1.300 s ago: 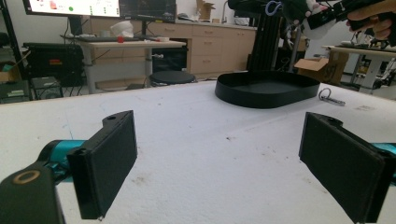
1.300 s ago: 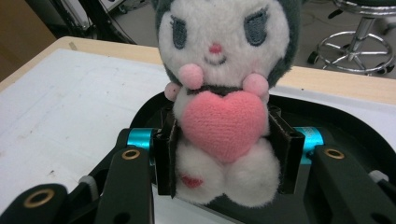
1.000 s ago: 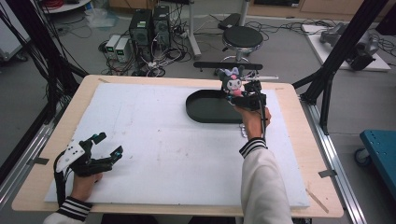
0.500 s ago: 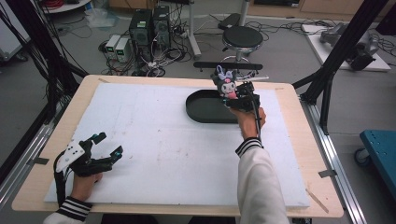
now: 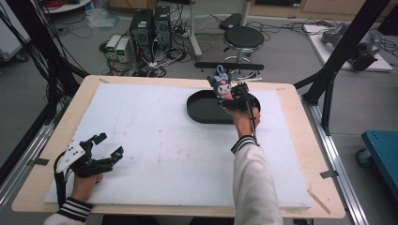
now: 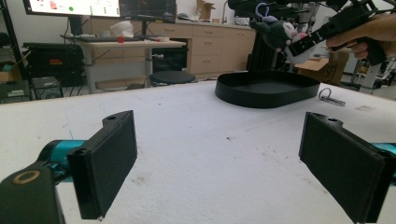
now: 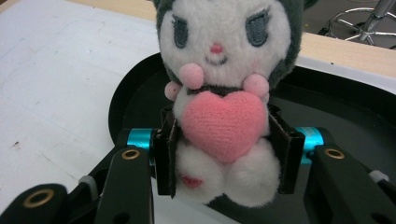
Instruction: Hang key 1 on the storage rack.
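Observation:
A plush toy point(image 7: 223, 93) with a dark hood, white face and pink heart is clamped at its body between the jaws of my right gripper point(image 7: 224, 156). In the high view the toy point(image 5: 221, 86) hangs over the black oval tray point(image 5: 199, 110) at the table's far middle, with the right gripper point(image 5: 231, 96) above the tray's right half. My left gripper point(image 5: 107, 146) rests at the near left of the white mat, its jaws wide apart with nothing between them. From the left gripper view, the toy point(image 6: 279, 33) and tray point(image 6: 266, 88) sit far ahead.
A white mat point(image 5: 155, 140) covers most of the wooden table point(image 5: 291, 93). A small metal ring point(image 6: 329, 97) lies on the mat right of the tray. Beyond the table stand a stool point(image 5: 243, 37), computers point(image 5: 150, 26) and cables on the floor.
My right hand has carried the plush toy left and down, from the tray's right end to over its middle. The left gripper has stayed put.

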{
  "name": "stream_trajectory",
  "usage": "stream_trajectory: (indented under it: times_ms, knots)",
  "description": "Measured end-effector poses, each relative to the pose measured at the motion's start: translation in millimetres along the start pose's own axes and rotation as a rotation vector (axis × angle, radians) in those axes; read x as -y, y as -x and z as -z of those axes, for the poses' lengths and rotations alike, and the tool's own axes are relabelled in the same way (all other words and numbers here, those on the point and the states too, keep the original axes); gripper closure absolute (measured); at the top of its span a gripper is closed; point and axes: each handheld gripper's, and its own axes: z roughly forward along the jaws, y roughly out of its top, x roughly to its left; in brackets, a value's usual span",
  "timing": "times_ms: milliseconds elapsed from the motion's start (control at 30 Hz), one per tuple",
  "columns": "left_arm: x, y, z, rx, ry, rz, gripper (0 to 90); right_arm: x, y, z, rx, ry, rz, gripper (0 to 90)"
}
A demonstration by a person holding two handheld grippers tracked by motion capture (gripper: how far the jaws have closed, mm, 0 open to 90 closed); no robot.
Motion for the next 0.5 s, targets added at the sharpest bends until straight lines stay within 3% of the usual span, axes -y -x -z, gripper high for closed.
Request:
stream_trajectory:
  times_ms: [367,500]
  knots:
    - [0.1,0.2,0.0,0.0,0.001,-0.001,11.8,-1.1,2.0,-7.2,0.001,0.005,-0.004,53.7]
    - [0.0,0.0,0.0,0.0,0.0,0.0,11.8,-0.6,3.1,-8.0,-0.021,0.009,-0.008,50.2]
